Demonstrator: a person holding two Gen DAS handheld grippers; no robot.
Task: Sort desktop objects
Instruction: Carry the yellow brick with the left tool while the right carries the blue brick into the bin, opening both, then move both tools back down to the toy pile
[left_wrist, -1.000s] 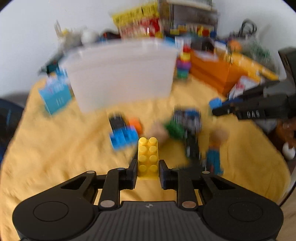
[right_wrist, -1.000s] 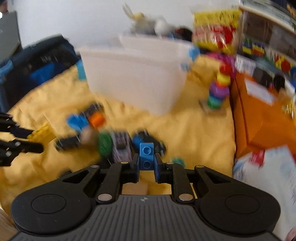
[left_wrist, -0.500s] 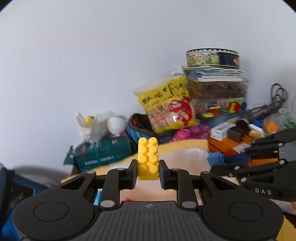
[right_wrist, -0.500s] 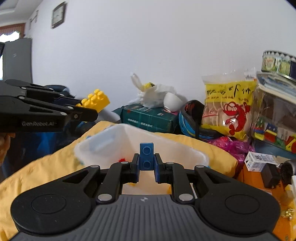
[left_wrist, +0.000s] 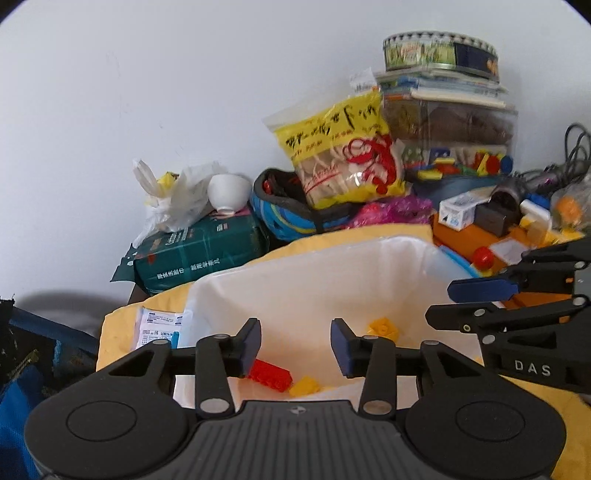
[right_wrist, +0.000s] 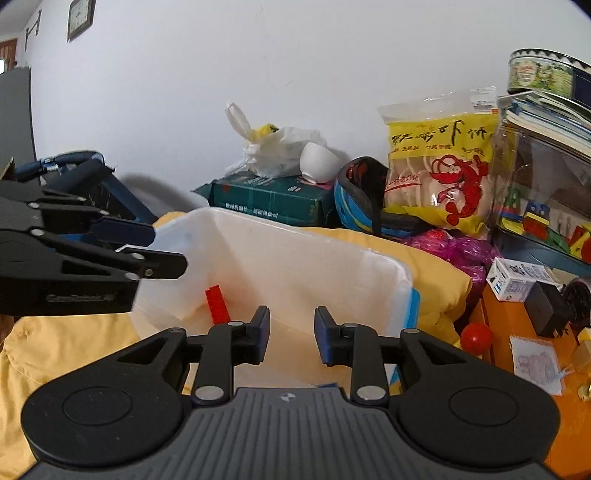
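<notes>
The yellow cloth (left_wrist: 399, 232) covers the counter, and the translucent white bin (left_wrist: 317, 291) sits on it in front of the clutter along the far edge. Only the left wrist view looks down into the bin: a red brick (left_wrist: 269, 374) lies near its near wall, a yellow brick (left_wrist: 304, 386) just beside it, and another yellow brick (left_wrist: 384, 328) farther in toward the right wall. The right wrist view sees the bin more from the side, so just one red brick shows there, and the bin floor is mostly hidden behind the claw. That view alone takes in a wall clock (right_wrist: 79, 16) high at the upper left and a red ball (right_wrist: 476, 334) on the orange surface past the bin's right edge.

The snack bag (left_wrist: 340, 151) with the red shrimp print leans against a stack by the wall, and a white bowl (left_wrist: 228, 192) rests on a green package (left_wrist: 199, 254) near the far left corner.

The left claw (left_wrist: 295, 345) hangs over the bin's near rim, level, spread apart and holding nothing. The right claw (right_wrist: 291, 336) points across the bin from its right side, also parted and empty. Each one shows in the other's view, side-on over the bin with its fingers parted.
</notes>
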